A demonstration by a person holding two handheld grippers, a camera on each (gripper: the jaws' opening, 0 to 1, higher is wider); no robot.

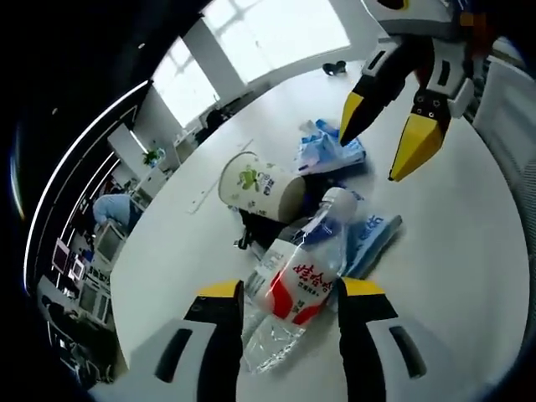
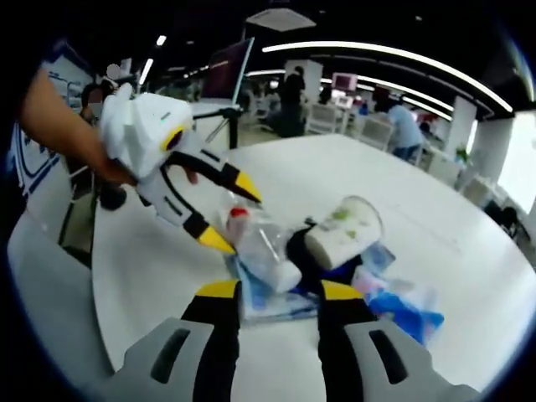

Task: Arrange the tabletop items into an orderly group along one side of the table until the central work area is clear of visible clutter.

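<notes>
Clear plastic bottle with red label (image 1: pixel 303 272) lies between the left tool (image 1: pixel 289 295) jaws, spread wide, ungripped. Beyond the bottle: tipped white paper cup (image 1: pixel 261 186), blue packets (image 1: pixel 328 151). Right tool (image 1: pixel 387 134) wide, empty. Clutter mid white bench (image 1: pixel 469 251); arranging barely begun.

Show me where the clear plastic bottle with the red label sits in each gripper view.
Left gripper view: the bottle lies low in the middle, between that view's own jaws, cap pointing away.
Right gripper view: the bottle lies just left of centre, by the left gripper.
Shared landmark: the tipped paper cup.
</notes>
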